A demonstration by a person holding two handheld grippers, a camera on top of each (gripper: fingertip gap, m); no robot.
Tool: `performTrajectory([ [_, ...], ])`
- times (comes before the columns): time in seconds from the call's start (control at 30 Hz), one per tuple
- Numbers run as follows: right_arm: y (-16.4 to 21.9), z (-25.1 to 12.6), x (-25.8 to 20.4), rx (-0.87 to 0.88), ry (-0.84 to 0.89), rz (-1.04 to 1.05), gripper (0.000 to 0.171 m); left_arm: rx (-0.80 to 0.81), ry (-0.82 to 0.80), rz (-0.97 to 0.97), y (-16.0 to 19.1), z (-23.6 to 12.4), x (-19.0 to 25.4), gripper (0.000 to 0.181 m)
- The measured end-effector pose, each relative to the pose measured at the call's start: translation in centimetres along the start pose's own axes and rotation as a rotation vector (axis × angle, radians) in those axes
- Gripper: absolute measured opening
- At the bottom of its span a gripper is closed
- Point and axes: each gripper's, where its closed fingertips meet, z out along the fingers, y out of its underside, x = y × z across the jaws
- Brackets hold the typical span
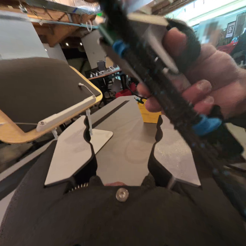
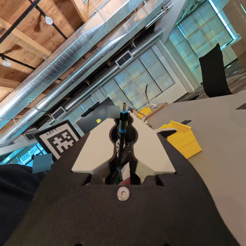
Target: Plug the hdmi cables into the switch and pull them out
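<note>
Our left gripper (image 1: 123, 131) hangs with its jaws spread and nothing between them above the grey table (image 1: 127, 153). At upper right a hand (image 1: 207, 79) grips the other, blurred gripper (image 1: 153, 63). A yellow bin (image 1: 149, 114) sits beyond.

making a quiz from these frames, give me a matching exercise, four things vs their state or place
Things:
1. left gripper
2. right gripper
3. yellow bin
4. cable plug

States:
a. sits on the grey table
b. open, empty
c. pokes out past the fingertips
d. shut on the cable

Pairs: 1-b, 2-d, 3-a, 4-c
</note>
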Motion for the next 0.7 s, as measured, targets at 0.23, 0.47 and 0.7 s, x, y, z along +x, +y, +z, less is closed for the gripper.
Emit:
performTrajectory([
  [0.23, 0.8, -0.8, 1.9, -0.021, 0.106, -0.033, 0.008, 0.098, -0.092, -0.005, -2.3, -0.4, -0.9, 0.086],
  [0.47, 1.0, -1.1, 2.4, 0.006, 0.130, -0.035, 0.009, 0.151, -0.128, -0.037, -3.4, -0.7, -1.1, 0.081],
  [0.7, 0.7, -1.5, 2.0, 0.076, 0.154, -0.022, 0.009, 0.213, -0.114, -0.123, -3.9, -0.8, -1.1, 0.044],
])
